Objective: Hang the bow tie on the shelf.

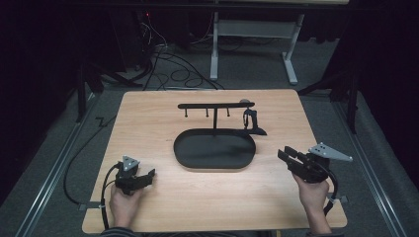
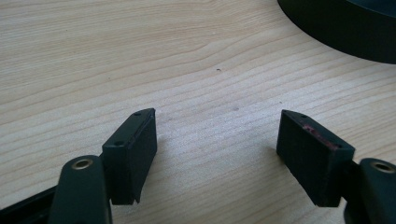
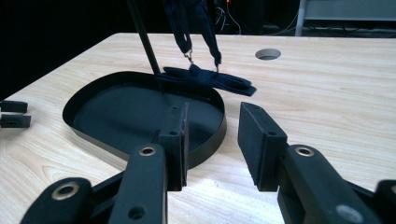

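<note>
A black oval metal tray [image 1: 215, 150] with a low upright rim sits near the middle of the light wooden desk [image 1: 148, 113], its long axis running left to right across the desk. From its far edge rises a thin black post [image 1: 214, 121] carrying a black horizontal bar [image 1: 216, 105] with short pegs hanging beneath; the bar runs parallel to the tray's long axis. At the bar's right end hangs a dark navy strap with small metal clasps [image 3: 196, 28], and its lower part, a dark bow-shaped piece [image 3: 205, 78], lies partly on the tray's far right rim and partly on the desk beyond it. The left gripper [image 1: 132, 177] rests low at the near left of the desk, held by the person's left hand [image 1: 123, 202], well apart from the tray; its fingers [image 2: 133, 149] are spread wide over bare wood, gripping nothing, with the tray's rim in the upper right of the left gripper view. The right gripper [image 1: 289, 155] is held by the right hand [image 1: 314, 195] at the near right, pointing toward the tray; its fingers [image 3: 259, 140] are parted with a clear gap and empty. A round hole [image 3: 268, 54] is cut in the desk's far side. Around the desk lie grey carpet [image 1: 385, 148], loose black cables [image 1: 173, 69], a white metal table frame [image 1: 257, 34] and dark surroundings.
</note>
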Demonstrator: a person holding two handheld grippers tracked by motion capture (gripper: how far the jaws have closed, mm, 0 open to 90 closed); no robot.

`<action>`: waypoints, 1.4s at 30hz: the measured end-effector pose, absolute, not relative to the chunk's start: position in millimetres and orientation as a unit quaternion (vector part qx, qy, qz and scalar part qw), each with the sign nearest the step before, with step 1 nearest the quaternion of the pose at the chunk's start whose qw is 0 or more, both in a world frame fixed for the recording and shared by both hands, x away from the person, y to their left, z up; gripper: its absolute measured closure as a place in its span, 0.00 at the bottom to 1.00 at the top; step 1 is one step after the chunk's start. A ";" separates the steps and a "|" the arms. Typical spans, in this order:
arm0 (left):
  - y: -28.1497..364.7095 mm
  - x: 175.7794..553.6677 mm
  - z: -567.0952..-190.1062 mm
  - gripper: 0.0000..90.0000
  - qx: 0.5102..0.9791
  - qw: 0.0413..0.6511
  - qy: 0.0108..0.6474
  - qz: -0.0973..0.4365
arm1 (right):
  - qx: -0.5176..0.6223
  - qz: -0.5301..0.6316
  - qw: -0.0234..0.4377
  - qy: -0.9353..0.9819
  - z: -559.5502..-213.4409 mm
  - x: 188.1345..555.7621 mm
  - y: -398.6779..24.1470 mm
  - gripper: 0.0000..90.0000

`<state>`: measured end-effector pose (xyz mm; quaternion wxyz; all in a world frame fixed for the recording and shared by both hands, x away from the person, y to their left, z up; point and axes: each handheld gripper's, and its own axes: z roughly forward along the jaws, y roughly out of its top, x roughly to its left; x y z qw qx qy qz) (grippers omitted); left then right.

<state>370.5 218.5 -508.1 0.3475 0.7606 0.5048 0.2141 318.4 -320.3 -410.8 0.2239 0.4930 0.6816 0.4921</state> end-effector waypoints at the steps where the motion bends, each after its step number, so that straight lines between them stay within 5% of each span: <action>1: 218.6 370.5 -508.1 0.33 0.761 0.348 0.505 0.214 | 0.493 0.492 0.223 0.682 -412.2 318.1 -320.4 0.73; 42: 218.3 370.5 -508.1 0.33 0.761 0.347 0.504 0.215 | 0.522 0.466 0.190 0.689 -454.6 318.8 -315.8 0.72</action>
